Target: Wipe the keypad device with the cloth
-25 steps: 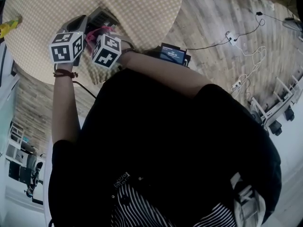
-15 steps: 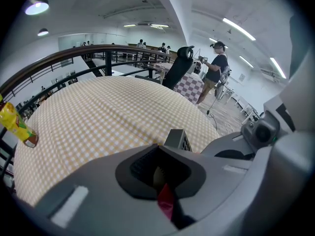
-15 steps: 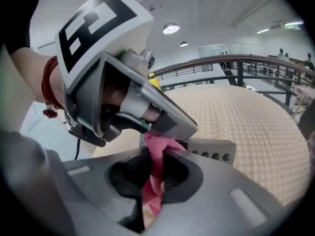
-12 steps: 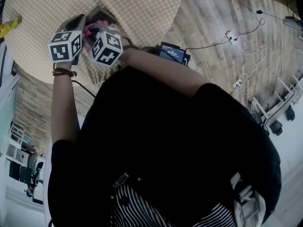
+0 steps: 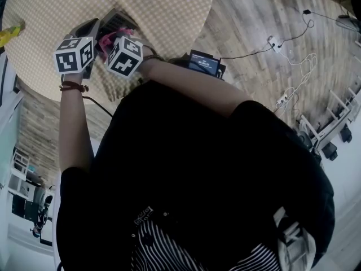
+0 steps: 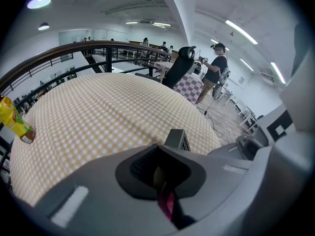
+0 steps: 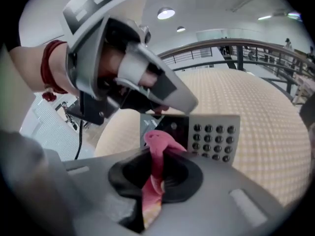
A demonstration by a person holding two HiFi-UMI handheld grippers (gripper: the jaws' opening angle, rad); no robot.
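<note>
The grey keypad device (image 7: 211, 134) is tilted up off the checked round table (image 5: 163, 10), its dark buttons facing the right gripper view. In the head view it shows as a grey slab (image 5: 117, 20) beyond both marker cubes. My left gripper (image 7: 147, 82) is clamped on the device's left edge; in the left gripper view the device (image 6: 177, 139) sticks out edge-on past the shut left gripper (image 6: 160, 173). My right gripper (image 7: 156, 168) is shut on a pink cloth (image 7: 158, 144), whose bunched tip sits against the device's lower left face. The pink cloth (image 5: 107, 38) also shows between the cubes.
A yellow packet (image 5: 10, 31) lies at the table's left edge, also seen as the yellow packet (image 6: 15, 122). A small black screen unit (image 5: 204, 64) sits just off the table's near edge. Cables and a power strip (image 5: 275, 43) lie on the wooden floor. A railing (image 6: 98, 50) runs behind the table.
Both grippers have shifted slightly left and farther onto the table, keeping close together. The pink cloth has moved a little along the device.
</note>
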